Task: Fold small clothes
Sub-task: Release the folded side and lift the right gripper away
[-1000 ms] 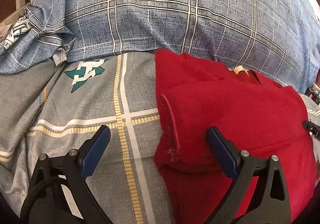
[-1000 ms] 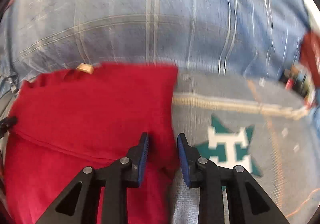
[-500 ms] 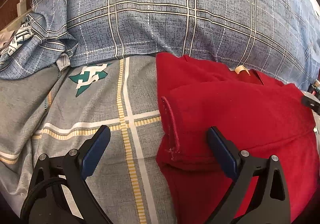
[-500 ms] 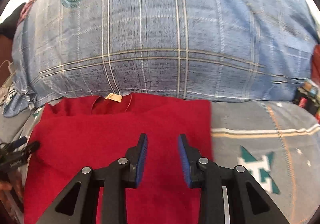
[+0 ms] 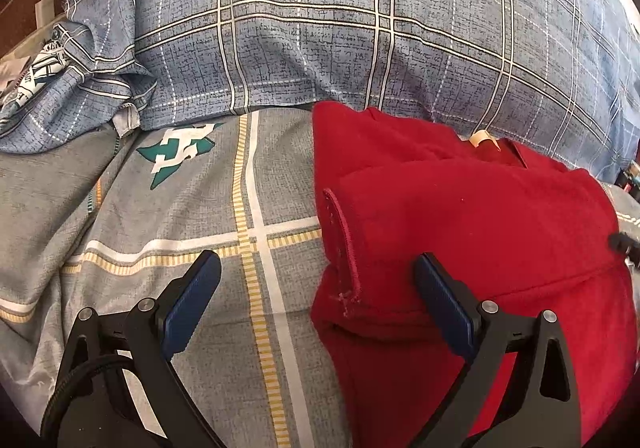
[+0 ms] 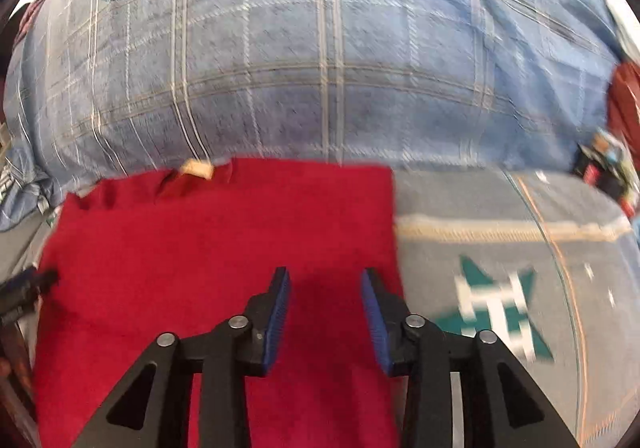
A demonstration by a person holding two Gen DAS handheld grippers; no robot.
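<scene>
From my left gripper (image 5: 316, 288) I see the jaws spread wide apart and holding nothing. Its left finger (image 5: 192, 300) stands over the grey bed sheet (image 5: 180, 207), its right finger (image 5: 444, 308) over the red garment (image 5: 480, 232). The left edge of this garment, with its stitched hem (image 5: 340, 244), runs forward between the two fingers, nearer to the right one. The cloth is folded here in layers, one on another. Ahead of the gripper and to the right, a small beige label (image 5: 480, 136) sits at the collar, close to the blue checked pillow (image 5: 360, 27) that lies across the far side.

My right gripper (image 6: 325, 304) is parted moderately, and nothing is between the blue pads (image 6: 278, 308). It hangs above the red garment (image 6: 200, 268), near its right edge; this picture is blurred, so I cannot tell if the pads touch the cloth. To the right of it the sheet (image 6: 500, 207) shows a teal and white star print (image 6: 496, 308).
</scene>
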